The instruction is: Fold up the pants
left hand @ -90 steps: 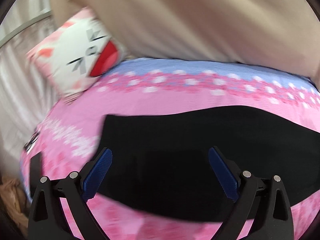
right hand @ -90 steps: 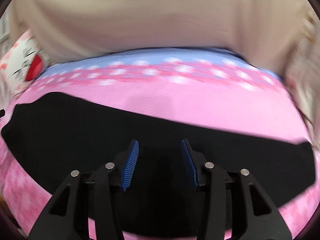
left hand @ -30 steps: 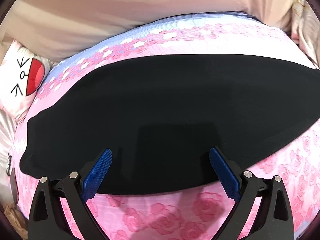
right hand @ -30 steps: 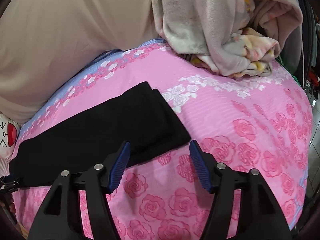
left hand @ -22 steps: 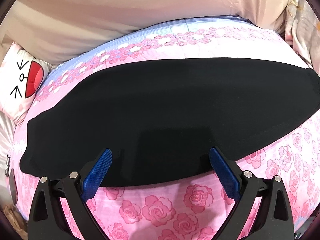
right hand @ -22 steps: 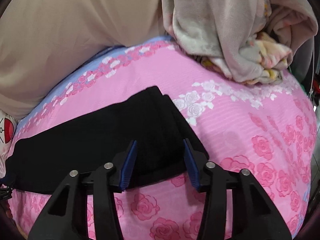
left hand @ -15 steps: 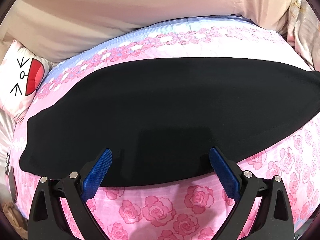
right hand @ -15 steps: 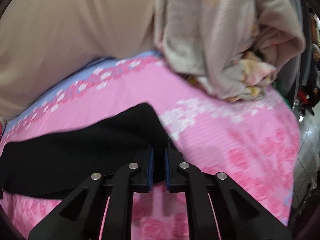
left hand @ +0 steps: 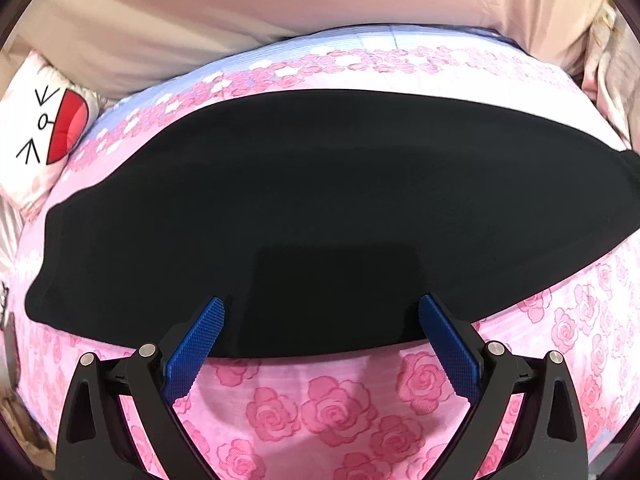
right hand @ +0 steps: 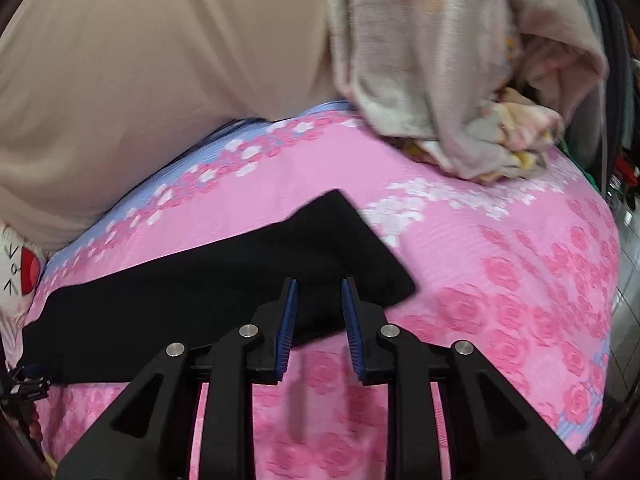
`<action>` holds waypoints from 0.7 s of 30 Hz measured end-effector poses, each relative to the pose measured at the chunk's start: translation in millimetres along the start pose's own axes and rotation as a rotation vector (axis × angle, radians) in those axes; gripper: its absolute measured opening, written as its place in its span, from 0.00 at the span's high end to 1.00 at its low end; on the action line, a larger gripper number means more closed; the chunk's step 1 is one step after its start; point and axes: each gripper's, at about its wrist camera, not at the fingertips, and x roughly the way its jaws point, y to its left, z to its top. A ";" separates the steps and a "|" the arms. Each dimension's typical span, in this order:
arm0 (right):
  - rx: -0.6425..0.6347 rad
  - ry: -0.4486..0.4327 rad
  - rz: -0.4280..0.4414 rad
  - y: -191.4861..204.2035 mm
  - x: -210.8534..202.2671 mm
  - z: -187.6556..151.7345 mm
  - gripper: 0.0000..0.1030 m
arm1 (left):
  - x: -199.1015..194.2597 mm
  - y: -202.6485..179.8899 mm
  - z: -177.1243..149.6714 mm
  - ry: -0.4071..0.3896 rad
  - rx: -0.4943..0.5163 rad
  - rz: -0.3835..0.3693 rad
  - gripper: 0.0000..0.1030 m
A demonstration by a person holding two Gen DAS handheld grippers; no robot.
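Two layers at least of black pants [left hand: 304,216] lie flat along the pink bedspread [left hand: 328,408]: soft, limp, light. Your right gripper [right hand: 320,316] has just opened slightly, seemingly gripping nothing at the end corner; left gripper [left hand: 320,344] gapes wide, empty.

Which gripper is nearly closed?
Right gripper: jaws narrow, just been opening, with the pants end between them. Left gripper stands wide open.
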 end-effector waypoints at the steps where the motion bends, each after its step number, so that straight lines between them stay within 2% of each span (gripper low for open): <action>1: -0.010 0.004 0.007 4.4 6.6 3.8 0.77 | -2.1 4.4 1.0 -0.013 -0.008 0.005 0.06; 3: -0.004 0.026 0.027 7.0 30.8 17.5 0.76 | -5.7 13.2 4.3 -0.033 -0.025 0.021 0.06; 5: -0.009 0.071 -0.040 -1.9 61.4 26.5 0.67 | -7.5 25.2 7.7 -0.048 -0.051 0.027 0.06; 6: -0.013 0.122 -0.133 -12.7 82.2 28.1 0.70 | -7.5 30.5 8.4 -0.050 -0.063 0.038 0.06; 7: -0.002 0.124 -0.146 -19.8 87.2 28.8 0.79 | -7.1 36.8 8.6 -0.049 -0.076 0.044 0.06; 9: 0.087 0.083 -0.129 -24.8 67.1 34.0 0.78 | -7.4 47.3 8.0 -0.040 -0.098 0.043 0.06; 13: 0.106 -0.016 -0.115 -11.9 14.4 22.5 0.73 | -6.5 64.5 5.3 -0.043 -0.127 0.032 0.06; 15: 0.107 -0.021 -0.109 -3.8 -2.6 8.9 0.62 | -4.0 68.3 4.6 -0.039 -0.131 0.024 0.06; 17: 0.099 -0.027 -0.107 6.9 -17.0 -9.3 0.47 | -0.6 67.2 5.0 -0.038 -0.131 0.017 0.06; 21: 0.042 -0.023 -0.083 37.2 -23.3 -32.2 0.47 | 2.6 65.4 5.8 -0.042 -0.125 0.001 0.06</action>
